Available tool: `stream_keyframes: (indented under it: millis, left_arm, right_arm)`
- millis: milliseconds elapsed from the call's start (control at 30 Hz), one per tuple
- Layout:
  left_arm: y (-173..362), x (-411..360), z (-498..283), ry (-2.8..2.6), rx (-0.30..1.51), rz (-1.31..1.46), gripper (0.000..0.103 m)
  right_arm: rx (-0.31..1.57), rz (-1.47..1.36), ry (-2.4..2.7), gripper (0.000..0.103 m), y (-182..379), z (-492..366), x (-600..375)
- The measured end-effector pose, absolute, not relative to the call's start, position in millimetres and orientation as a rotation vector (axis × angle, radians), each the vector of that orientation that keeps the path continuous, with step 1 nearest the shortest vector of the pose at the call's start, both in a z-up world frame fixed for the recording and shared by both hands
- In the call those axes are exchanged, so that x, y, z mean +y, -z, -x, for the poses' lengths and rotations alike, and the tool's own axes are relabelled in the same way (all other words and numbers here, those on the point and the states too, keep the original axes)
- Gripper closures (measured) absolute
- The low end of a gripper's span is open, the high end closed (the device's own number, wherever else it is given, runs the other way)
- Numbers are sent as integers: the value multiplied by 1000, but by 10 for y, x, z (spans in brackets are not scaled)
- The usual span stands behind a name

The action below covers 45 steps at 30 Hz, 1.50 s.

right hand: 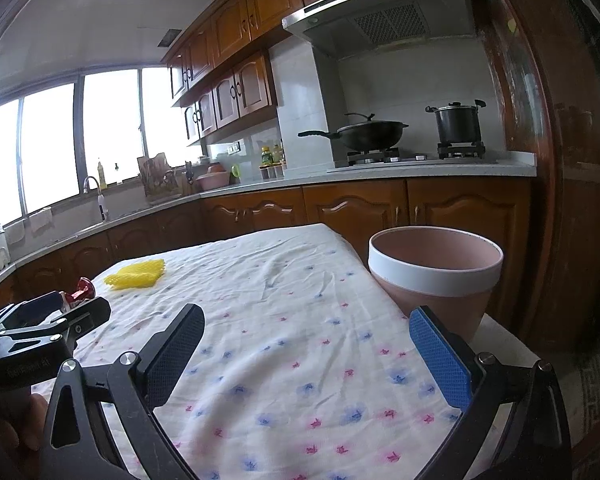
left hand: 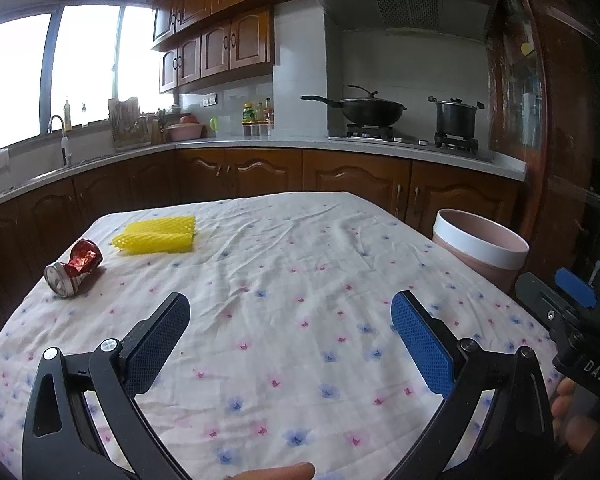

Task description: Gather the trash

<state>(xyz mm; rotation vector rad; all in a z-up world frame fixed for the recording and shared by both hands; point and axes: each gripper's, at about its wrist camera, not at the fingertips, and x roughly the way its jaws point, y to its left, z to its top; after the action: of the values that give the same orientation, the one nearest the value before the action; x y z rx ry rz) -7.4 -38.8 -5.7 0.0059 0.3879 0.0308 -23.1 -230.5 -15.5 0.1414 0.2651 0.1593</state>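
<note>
Two tools and two pieces of trash, listed near to far:

1. Left tool point(left hand: 290, 314): fingers spread wide, nothing between them, held low over the cloth-covered surface point(left hand: 300, 264); likely poised to reach for the trash lying on its side of the cloth.
2. Right tool point(right hand: 306, 330): also spread wide and empty, held beside the bin, probably placed to serve it.
3. Crushed red can point(left hand: 74, 268): lies on its side near the surface's left edge, ahead and left of the left tool, apart from it.
4. Pink bin point(right hand: 434, 276): stands upright just off the surface's right edge, mouth open, no trash visible inside.
5. Yellow foam net point(left hand: 158, 235): lies flat beyond the can, near it, untouched.
</note>
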Motion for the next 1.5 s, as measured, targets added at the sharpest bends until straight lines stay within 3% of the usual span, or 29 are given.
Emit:
stream_keyframes:
  millis: [1500]
  left_arm:
    - [56,-384,54,-18,396,-12,0]
  right_arm:
    - [263,-161,-173,0,117,264,-2315]
